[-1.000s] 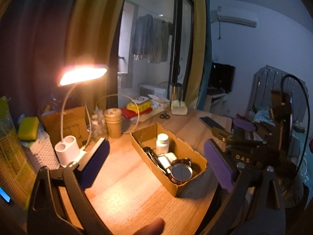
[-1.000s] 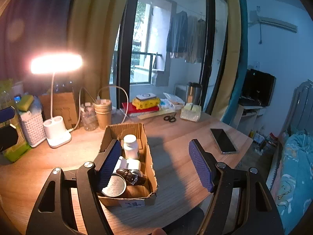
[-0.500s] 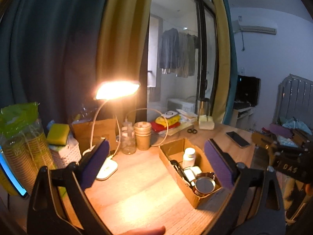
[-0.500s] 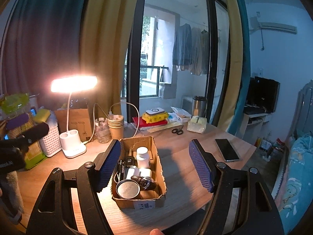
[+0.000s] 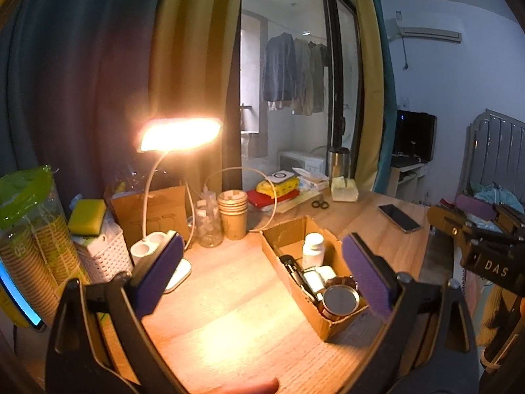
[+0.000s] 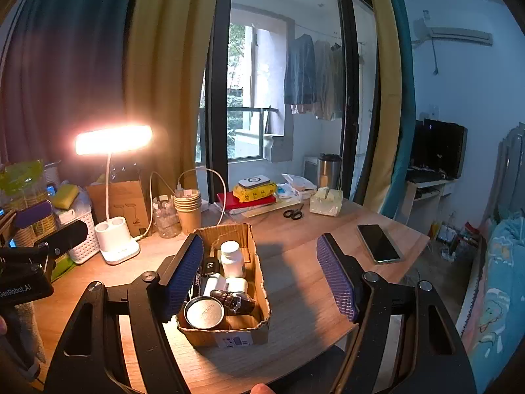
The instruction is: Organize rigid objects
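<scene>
desk [image 6: 295, 282]: wooden top, carrying everything i name here; the cardboard box is my landmark.
cardboard box [image 6: 259, 282]: open-topped, near the desk's front edge, holding the rigid objects.
my left gripper [image 5: 262, 274]: fingers spread wide, nothing between the purple pads, hovering above bare wood left of the box.
my right gripper [image 6: 259, 277]: fingers spread wide and empty, held above the box's front half.
desk lamp [image 6: 113, 138]: lit, its white base left of the box.
paper cups [image 6: 187, 210]: stacked, just behind the box's far left corner.
phone [image 6: 379, 243]: lying flat, right of the box.
white bottle [image 6: 231, 259]: upright, mid-box.
round tin [image 6: 204, 312]: at the box's front left corner.
watch [image 6: 233, 299]: inside the box, touching the tin's right side.
</scene>
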`<state>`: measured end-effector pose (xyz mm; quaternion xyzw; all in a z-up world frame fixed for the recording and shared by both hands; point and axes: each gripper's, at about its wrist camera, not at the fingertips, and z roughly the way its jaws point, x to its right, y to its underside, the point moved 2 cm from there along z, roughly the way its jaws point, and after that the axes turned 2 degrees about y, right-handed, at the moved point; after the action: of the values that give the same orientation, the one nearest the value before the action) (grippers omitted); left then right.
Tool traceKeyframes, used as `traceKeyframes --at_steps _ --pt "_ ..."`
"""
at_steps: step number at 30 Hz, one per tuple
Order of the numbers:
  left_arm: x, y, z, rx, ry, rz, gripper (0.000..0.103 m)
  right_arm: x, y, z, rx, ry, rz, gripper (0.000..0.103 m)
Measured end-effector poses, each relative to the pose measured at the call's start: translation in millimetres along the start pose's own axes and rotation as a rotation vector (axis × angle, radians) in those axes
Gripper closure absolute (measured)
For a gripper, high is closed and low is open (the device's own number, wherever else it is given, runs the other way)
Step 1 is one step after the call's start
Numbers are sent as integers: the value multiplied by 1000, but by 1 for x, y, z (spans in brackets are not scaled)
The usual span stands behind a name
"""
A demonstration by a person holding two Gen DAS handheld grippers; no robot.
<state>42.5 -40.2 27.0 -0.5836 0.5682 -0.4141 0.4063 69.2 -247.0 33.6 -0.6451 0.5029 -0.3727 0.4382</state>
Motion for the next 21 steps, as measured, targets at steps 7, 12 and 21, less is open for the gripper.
traceKeyframes --at_steps 7,12,21 --pt "2 0 0 -4 -1 -3 5 -2 1 2 -5 0 0 28" --pt "0 0 0 -5 -2 -12 5 -2 1 3 -11 0 -2 28" --pt "2 0 0 -5 7 -9 5 -3 2 4 -14 -1 -2 28"
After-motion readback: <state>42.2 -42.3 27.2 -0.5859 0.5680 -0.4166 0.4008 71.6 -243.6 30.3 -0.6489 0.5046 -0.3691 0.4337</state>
